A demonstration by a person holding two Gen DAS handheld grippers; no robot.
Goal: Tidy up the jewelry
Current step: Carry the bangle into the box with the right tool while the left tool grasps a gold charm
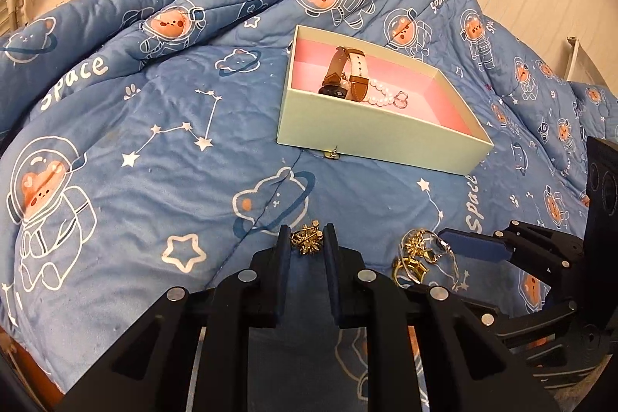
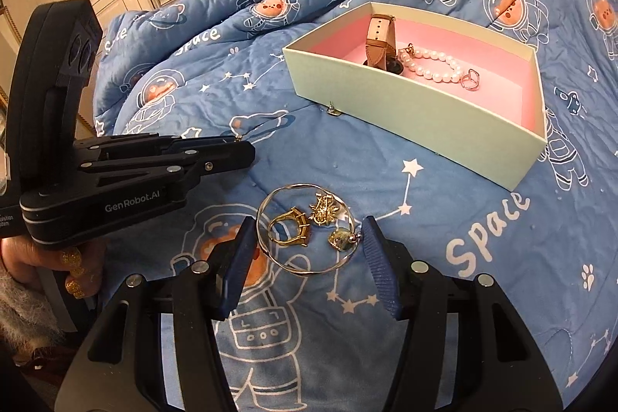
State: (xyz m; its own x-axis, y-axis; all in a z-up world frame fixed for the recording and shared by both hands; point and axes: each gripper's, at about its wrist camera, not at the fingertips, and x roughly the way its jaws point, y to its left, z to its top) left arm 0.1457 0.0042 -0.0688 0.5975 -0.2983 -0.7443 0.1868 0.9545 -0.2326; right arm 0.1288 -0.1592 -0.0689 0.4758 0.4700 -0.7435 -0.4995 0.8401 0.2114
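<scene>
Left hand-held gripper [image 1: 307, 238]: at the lower centre of the left wrist view, its jaws are being held closed on a gold snowflake ornament [image 1: 306, 239].
Right hand-held gripper [image 2: 309, 242]: at the lower centre of the right wrist view, its jaws are standing half apart around a thin bangle [image 2: 307, 228]; whether the pads are pressing on it cannot be told.
Inside the bangle: one gold ring [image 2: 289, 227], one gold star-shaped piece [image 2: 323, 209] and one small gold charm [image 2: 339, 240] are lying on the bed quilt [image 2: 386, 180].
Box [image 2: 405, 107]: at the upper right, one watch [image 2: 380, 39], one pearl bracelet [image 2: 432, 66] and one small ring [image 2: 471, 80] are lying inside.
Step in hand: the loose pieces are being picked up, judging by the grip.
Next move: the ornament is probably being called on to be lifted clear and carried over the box rim.
</scene>
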